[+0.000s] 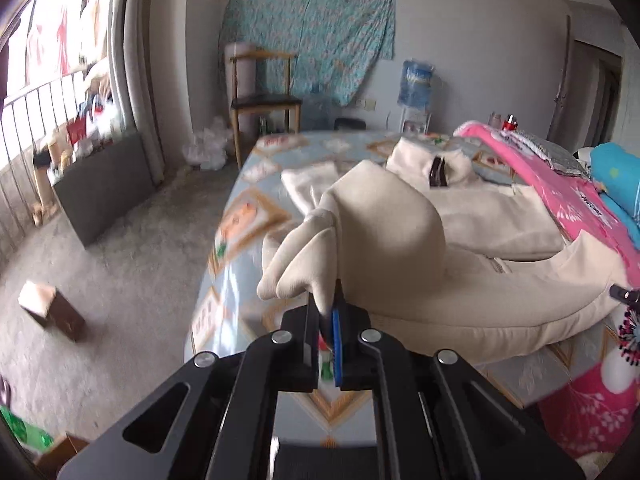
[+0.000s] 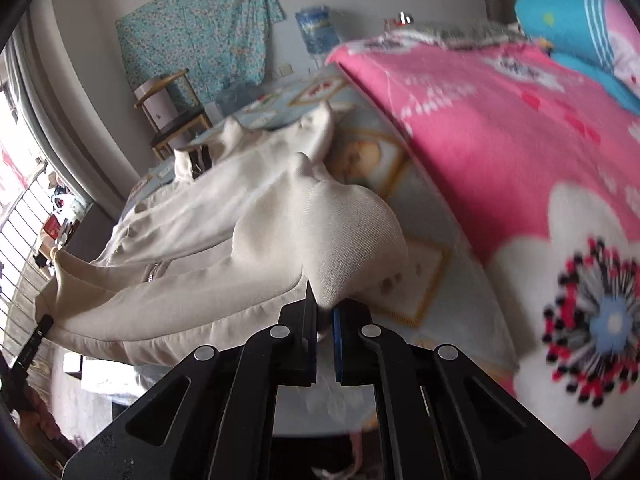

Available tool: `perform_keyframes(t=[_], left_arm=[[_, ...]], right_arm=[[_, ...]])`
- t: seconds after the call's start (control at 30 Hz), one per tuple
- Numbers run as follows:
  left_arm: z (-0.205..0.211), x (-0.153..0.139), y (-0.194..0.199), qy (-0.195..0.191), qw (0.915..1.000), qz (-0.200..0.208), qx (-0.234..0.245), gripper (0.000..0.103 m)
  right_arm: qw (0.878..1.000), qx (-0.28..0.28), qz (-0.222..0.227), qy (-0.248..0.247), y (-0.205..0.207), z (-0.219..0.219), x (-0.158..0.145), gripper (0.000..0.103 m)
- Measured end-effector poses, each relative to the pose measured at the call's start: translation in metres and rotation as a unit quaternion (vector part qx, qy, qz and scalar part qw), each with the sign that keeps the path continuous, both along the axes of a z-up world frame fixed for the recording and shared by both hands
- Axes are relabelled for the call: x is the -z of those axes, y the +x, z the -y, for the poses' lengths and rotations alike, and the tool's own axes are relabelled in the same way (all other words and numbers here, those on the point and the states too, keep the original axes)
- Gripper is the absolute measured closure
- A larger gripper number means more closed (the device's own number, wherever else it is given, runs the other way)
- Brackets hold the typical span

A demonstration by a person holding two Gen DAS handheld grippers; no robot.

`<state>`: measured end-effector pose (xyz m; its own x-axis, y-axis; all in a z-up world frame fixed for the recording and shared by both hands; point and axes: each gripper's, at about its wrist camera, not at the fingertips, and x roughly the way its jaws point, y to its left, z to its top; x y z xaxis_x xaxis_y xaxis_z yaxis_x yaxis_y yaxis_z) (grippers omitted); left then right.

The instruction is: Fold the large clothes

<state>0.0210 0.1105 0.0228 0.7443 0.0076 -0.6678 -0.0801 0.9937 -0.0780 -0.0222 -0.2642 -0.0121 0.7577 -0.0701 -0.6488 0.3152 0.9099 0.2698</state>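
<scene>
A large cream zip-up jacket point(image 1: 480, 216) lies spread on the bed, its collar with a dark label toward the far end. My left gripper point(image 1: 326, 308) is shut on a bunched corner of the jacket's near hem, which is lifted off the bed. In the right wrist view the same cream jacket point(image 2: 200, 216) stretches away to the left. My right gripper point(image 2: 324, 308) is shut on another raised fold of its near hem. The tip of the other gripper point(image 2: 40, 328) shows at the jacket's far left edge.
The bed has a pale blue patterned sheet point(image 1: 240, 216). A pink flowered blanket point(image 2: 500, 140) and a blue pillow point(image 2: 572, 20) lie on the right side. A wooden chair point(image 1: 264, 96), a water bottle point(image 1: 416, 80), a dark panel point(image 1: 104, 184) and a small box point(image 1: 52, 312) stand on the floor.
</scene>
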Motion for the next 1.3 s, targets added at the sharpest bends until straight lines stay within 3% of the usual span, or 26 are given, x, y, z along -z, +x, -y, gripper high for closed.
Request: perform_keyframes(t=[0.1, 0.17, 0.27, 0.3, 0.37, 0.43, 0.7, 0.93, 1.1, 1.3], left_arm=[[-0.009, 0.030, -0.001, -0.030, 0.9984, -0.048, -0.009, 0.097], [-0.019, 0.044, 0.005, -0.063, 0.9954, -0.071, -0.016, 0.093], [-0.028, 0.049, 0.005, -0.097, 0.9919, -0.080, -0.018, 0.084], [-0.032, 0.045, 0.003, -0.106, 0.9911, -0.078, -0.017, 0.079], [-0.036, 0.039, -0.001, -0.110, 0.9911, -0.074, -0.013, 0.075], [-0.040, 0.032, -0.008, -0.097, 0.9926, -0.070, -0.024, 0.065], [-0.060, -0.008, -0.008, -0.052, 0.9966, -0.033, -0.055, 0.048], [-0.048, -0.040, 0.058, 0.030, 0.9977, -0.040, -0.046, 0.038], [-0.031, -0.049, 0.119, 0.006, 0.9979, -0.064, -0.011, 0.036], [0.000, -0.063, 0.190, -0.005, 0.9947, -0.084, 0.060, 0.030]], right_arm=[[0.999, 0.005, -0.028, 0.025, 0.002, 0.004, 0.024, 0.096], [0.999, 0.009, -0.037, 0.028, 0.009, 0.007, 0.032, 0.090], [0.999, 0.011, -0.046, 0.021, 0.015, 0.010, 0.031, 0.081], [0.999, 0.009, -0.047, 0.020, 0.015, 0.010, 0.029, 0.076], [0.998, 0.024, -0.052, 0.004, 0.012, 0.012, 0.025, 0.051], [0.997, 0.047, -0.055, -0.016, 0.003, 0.018, 0.023, 0.039], [0.997, 0.076, -0.026, -0.010, -0.013, 0.038, -0.007, 0.029], [0.999, -0.001, -0.014, -0.038, 0.052, 0.010, -0.053, 0.020], [0.995, -0.081, 0.006, -0.054, 0.105, -0.017, -0.082, 0.018], [0.986, -0.159, -0.015, -0.052, 0.175, -0.024, -0.105, 0.018]])
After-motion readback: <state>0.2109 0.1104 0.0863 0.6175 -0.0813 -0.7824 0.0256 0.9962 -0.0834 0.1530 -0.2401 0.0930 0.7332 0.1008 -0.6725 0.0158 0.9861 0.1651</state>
